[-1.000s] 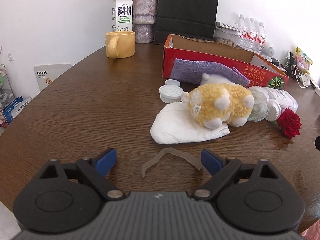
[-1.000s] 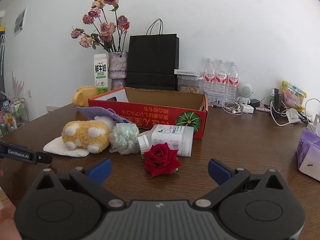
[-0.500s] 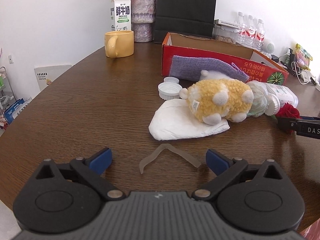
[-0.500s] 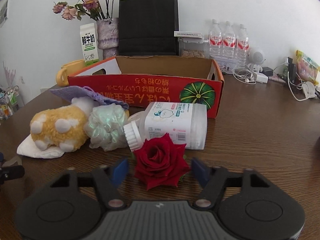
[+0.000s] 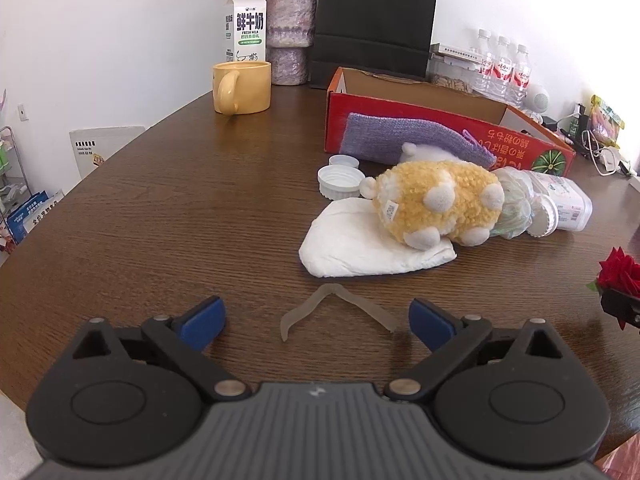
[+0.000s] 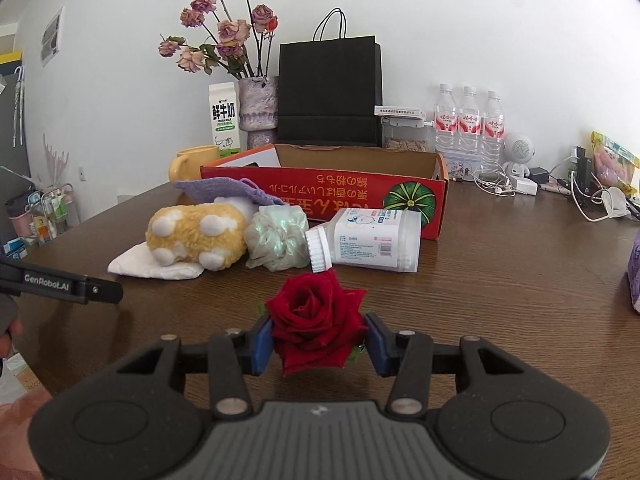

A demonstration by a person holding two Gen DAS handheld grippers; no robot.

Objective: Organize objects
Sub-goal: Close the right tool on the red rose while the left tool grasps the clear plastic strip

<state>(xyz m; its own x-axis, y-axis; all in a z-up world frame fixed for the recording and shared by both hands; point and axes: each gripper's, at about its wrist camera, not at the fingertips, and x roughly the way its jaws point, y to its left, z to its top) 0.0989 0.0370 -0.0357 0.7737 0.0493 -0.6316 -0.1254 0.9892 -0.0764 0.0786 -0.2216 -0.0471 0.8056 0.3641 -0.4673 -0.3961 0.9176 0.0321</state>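
My right gripper (image 6: 318,344) is shut on a red rose (image 6: 316,316), held just above the wooden table; the rose also shows at the right edge of the left wrist view (image 5: 618,274). My left gripper (image 5: 316,322) is open and empty, its blue pads either side of a bent translucent strip (image 5: 336,310) on the table. Ahead lie a yellow plush toy (image 5: 436,204) on a white cloth (image 5: 360,248), a green mesh puff (image 6: 276,238), a white plastic jar (image 6: 372,238) on its side, a purple cloth (image 5: 412,140) and an open red cardboard box (image 6: 320,190).
Two white lids (image 5: 340,182) lie near the box. A yellow mug (image 5: 240,86), milk carton (image 5: 245,26), flower vase (image 6: 258,114) and black paper bag (image 6: 330,92) stand at the back. Water bottles (image 6: 468,120) and cables (image 6: 592,200) are at the back right.
My right gripper moved forward to the rose, closed on it and lifted it back. My left gripper stayed open near the strip, shifting only slightly.
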